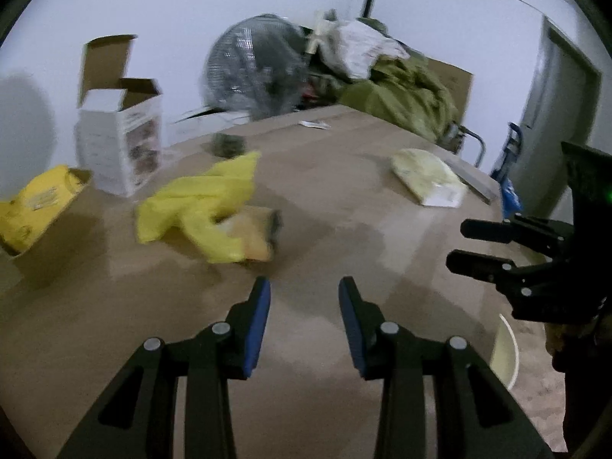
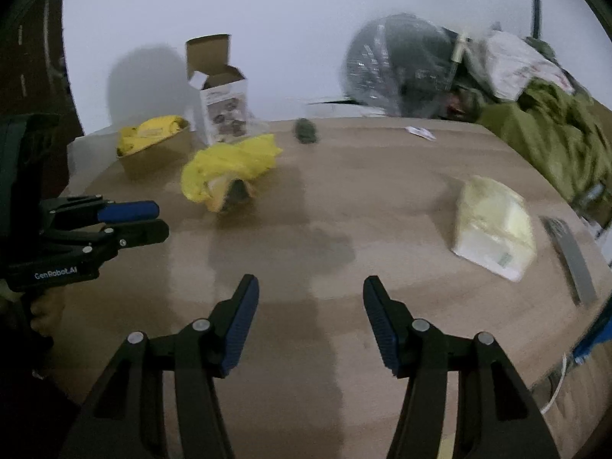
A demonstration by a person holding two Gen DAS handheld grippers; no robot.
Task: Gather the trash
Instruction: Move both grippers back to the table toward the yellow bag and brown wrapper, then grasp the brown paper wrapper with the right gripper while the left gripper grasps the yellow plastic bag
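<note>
Grippers first: the left gripper (image 1: 304, 319) hovers above the near edge of the brown wooden bench (image 1: 344, 229), its blue-padded fingers apart with nothing between them. The right gripper (image 2: 310, 323) hovers beside it over the same edge, fingers likewise spread and empty; in the left wrist view it shows at the right edge of the bench (image 1: 482, 248).

Trash on the bench:
- crumpled yellow plastic bag (image 1: 199, 206), wrapped partly around a blurred orange and dark object, left of the middle, ahead of the left gripper;
- pale yellow packet with a white end (image 2: 493, 225), flat near the right edge, just beside a flat grey strip (image 2: 570, 260);
- small dark green lump (image 2: 306, 130) near the far edge;
- small white paper scrap (image 2: 420, 132) near the far edge, right of the lump.

Near the far left corner: a shallow cardboard tray holding yellow bags (image 2: 153, 141), touching or just beside an opened white carton with brown flaps (image 2: 222, 103).

Beyond the far edge: a plastic-wrapped round fan (image 1: 256, 72) and a pile of olive-green cloth (image 1: 401, 91) with a white bag on top.

Frames blurred; fine detail unreadable.
</note>
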